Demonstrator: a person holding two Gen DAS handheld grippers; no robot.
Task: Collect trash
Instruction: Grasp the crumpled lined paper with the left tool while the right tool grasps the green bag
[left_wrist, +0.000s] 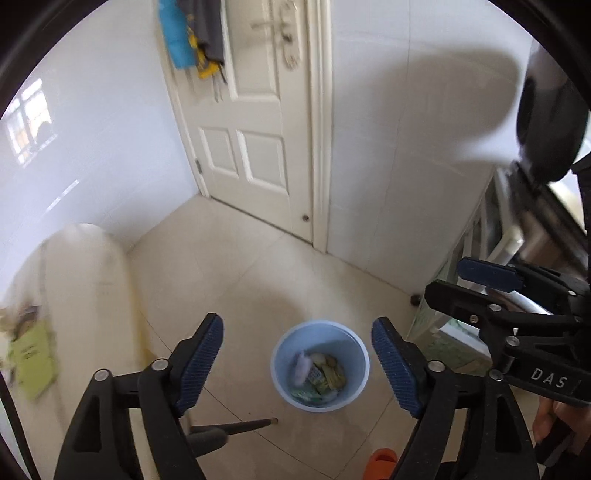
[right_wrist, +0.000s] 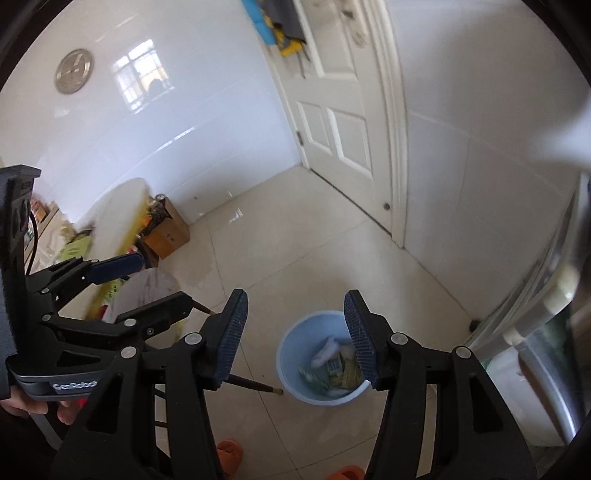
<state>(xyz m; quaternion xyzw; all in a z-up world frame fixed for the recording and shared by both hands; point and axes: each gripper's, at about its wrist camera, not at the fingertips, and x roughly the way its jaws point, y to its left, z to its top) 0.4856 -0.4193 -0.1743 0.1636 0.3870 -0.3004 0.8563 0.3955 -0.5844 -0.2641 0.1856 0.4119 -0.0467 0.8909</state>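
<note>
Two grippers' jaws apart, bin (left_wrist: 320, 365) trash (left_wrist: 320, 376) blurred

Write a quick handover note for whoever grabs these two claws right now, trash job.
Left claw: open, empty, above the bin.
Right claw: open, empty, beside the left one, also over the bin.
Bin: blue, upright on the tile floor near the door, with wrappers and tissue already inside.
Done: some trash is in the bin.
Left: no loose trash shows on the visible floor; check the cluttered corner by the cardboard box before finishing.
</note>
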